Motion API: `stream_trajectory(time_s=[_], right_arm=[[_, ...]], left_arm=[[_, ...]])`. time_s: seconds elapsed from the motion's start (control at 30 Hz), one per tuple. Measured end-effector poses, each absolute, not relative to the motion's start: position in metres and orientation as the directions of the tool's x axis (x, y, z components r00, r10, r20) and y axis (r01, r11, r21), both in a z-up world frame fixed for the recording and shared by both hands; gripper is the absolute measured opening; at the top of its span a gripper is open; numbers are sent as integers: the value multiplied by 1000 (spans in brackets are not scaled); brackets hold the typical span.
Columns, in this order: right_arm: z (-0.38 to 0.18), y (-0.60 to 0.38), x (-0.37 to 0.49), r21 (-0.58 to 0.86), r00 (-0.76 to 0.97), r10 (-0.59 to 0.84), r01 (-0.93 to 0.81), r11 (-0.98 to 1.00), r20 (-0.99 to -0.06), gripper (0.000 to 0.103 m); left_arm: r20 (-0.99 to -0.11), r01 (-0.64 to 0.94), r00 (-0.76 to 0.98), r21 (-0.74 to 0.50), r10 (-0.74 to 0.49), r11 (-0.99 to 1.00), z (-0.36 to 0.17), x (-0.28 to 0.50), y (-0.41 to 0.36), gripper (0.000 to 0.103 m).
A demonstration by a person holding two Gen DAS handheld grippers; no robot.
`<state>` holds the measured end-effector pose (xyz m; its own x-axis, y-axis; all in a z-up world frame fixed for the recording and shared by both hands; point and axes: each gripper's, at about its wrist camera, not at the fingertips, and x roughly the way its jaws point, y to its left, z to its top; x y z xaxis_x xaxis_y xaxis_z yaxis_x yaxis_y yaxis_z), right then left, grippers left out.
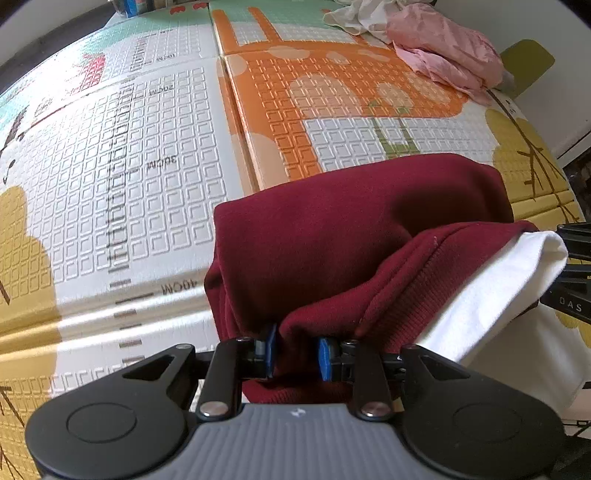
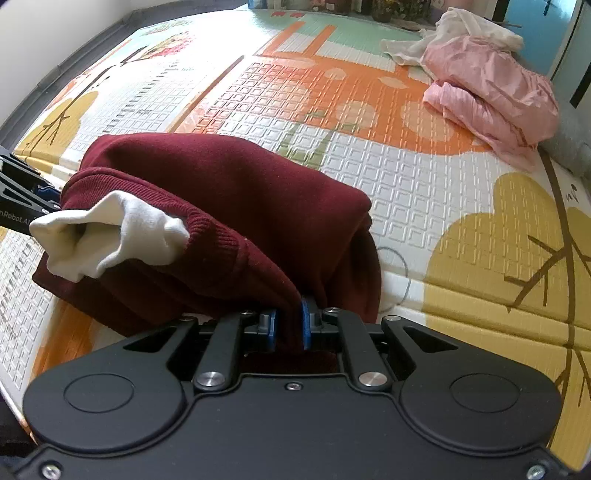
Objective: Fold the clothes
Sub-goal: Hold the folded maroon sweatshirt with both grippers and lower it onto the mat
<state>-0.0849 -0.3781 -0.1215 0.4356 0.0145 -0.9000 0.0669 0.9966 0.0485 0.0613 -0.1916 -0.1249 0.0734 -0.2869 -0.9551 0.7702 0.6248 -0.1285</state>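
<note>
A dark red sweatshirt (image 1: 343,229) with a white inner layer (image 1: 491,291) lies bunched on the play mat (image 1: 147,166), its ribbed hem lifted toward the cameras. My left gripper (image 1: 295,350) is shut on the red fabric at the hem's left end. In the right wrist view the same sweatshirt (image 2: 236,192) shows its white lining (image 2: 110,232) poking out at the left, and my right gripper (image 2: 289,325) is shut on the hem's right end. Each gripper's black frame shows at the other view's edge.
A pile of pink cloth (image 1: 447,51) and white cloth (image 1: 362,18) sits at the mat's far right, seen again as pink cloth (image 2: 495,92) in the right wrist view. Patterned mat (image 2: 424,177) stretches beyond the sweatshirt. A wall edge runs along the right.
</note>
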Motion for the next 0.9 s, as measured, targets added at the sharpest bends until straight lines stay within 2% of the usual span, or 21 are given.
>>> stream_trajectory(time_s=[0.6, 0.77, 0.83, 0.9], right_arm=[[-119, -387, -70, 59, 442, 17, 81, 995, -897, 12], [-114, -388, -73, 71, 442, 29, 79, 994, -896, 14], [-110, -388, -77, 82, 443, 40, 77, 994, -895, 18], [-105, -387, -81, 97, 447, 54, 73, 993, -893, 35]], left_arm=[[-959, 775, 111, -82, -262, 627, -123, 75, -206, 27], [-958, 795, 134, -48, -252, 604, -120, 65, -207, 31], [-957, 804, 143, -37, -253, 593, -117, 62, -206, 33], [-955, 803, 140, -45, -261, 595, -114, 61, -203, 35]])
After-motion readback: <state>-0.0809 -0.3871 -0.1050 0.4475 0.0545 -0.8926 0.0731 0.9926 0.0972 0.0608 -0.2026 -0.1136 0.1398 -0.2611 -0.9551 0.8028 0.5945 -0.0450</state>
